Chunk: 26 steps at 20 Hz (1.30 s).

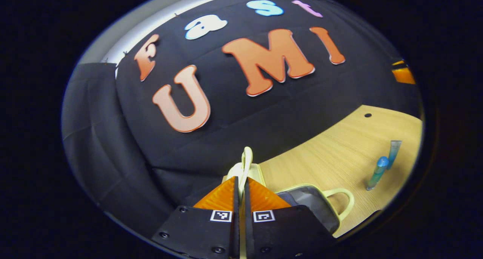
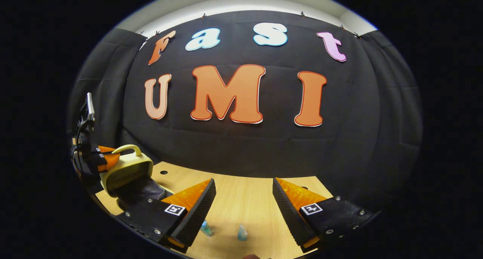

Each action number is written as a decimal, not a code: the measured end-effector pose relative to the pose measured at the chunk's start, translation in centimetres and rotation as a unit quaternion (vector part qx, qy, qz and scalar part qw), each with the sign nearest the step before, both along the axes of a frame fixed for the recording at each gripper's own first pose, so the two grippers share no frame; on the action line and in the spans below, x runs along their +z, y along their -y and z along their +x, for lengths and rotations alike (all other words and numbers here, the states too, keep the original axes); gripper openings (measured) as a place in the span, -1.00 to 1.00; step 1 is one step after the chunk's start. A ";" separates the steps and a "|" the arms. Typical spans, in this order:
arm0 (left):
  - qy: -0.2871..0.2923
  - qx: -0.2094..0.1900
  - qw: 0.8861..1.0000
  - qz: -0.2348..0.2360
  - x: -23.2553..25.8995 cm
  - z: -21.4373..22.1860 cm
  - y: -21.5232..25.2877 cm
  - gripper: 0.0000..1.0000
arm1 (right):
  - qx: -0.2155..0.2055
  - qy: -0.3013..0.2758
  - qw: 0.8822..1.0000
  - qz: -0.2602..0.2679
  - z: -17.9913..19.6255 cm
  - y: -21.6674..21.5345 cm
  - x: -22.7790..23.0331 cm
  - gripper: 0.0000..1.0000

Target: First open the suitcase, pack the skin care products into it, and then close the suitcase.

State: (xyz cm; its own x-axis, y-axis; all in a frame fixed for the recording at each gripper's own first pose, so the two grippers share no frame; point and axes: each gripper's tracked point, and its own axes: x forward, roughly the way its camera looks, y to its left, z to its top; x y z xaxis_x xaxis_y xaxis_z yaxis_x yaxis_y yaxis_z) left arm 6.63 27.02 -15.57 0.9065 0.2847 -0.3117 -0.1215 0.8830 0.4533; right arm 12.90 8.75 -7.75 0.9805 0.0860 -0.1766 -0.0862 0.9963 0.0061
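A pale yellow suitcase (image 2: 126,170) stands open at the table's left, its lid tilted up and its dark lining (image 2: 141,191) showing. My left gripper (image 1: 241,180) is shut on the lid's thin edge (image 1: 246,159); from the right gripper view it (image 2: 106,158) grips the lid near the carry handle (image 2: 126,148). The lower shell (image 1: 309,200) and its handle (image 1: 342,202) lie to the right of my fingers. Two blue skin care tubes (image 1: 377,173) (image 1: 394,150) stand on the table. My right gripper (image 2: 244,184) hangs open above them (image 2: 206,228) (image 2: 242,233), holding nothing.
The light wooden table (image 2: 241,198) has small round holes (image 1: 368,115) (image 2: 163,172) near its back edge. Black cloth walls the booth behind and on both sides. A hand-held device with cables (image 2: 87,115) rides above the left gripper.
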 end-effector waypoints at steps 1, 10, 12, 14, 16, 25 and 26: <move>0.005 0.010 1.000 0.006 0.7 0.0 -1.6 -0.87 | 0.003 0.000 1.000 0.000 0.0 -0.5 0.0 0.91; 0.025 0.093 0.994 -0.054 0.8 -1.9 -14.7 -0.87 | -0.003 -0.009 1.000 -0.007 -0.1 -4.9 0.2 0.91; 0.020 0.108 0.992 -0.062 -0.2 -2.3 -17.6 -0.87 | -0.010 -0.007 1.000 -0.017 -0.2 -5.8 0.4 0.91; 0.010 0.120 0.990 -0.071 -1.8 -3.0 -20.3 -0.87 | -0.018 -0.007 1.000 -0.020 -0.4 -6.8 0.3 0.91; 0.005 0.139 0.986 -0.086 -3.4 -3.5 -22.8 -0.87 | -0.028 -0.012 0.999 -0.019 -0.7 -7.4 0.1 0.91; -0.044 0.198 0.973 -0.112 -10.5 -6.7 -29.9 -0.87 | -0.062 -0.027 0.997 -0.025 -2.4 -8.7 -0.5 0.91; -0.048 0.210 0.970 -0.113 -11.0 -7.1 -30.2 -0.87 | -0.065 -0.027 0.997 -0.025 -2.5 -8.7 -0.5 0.91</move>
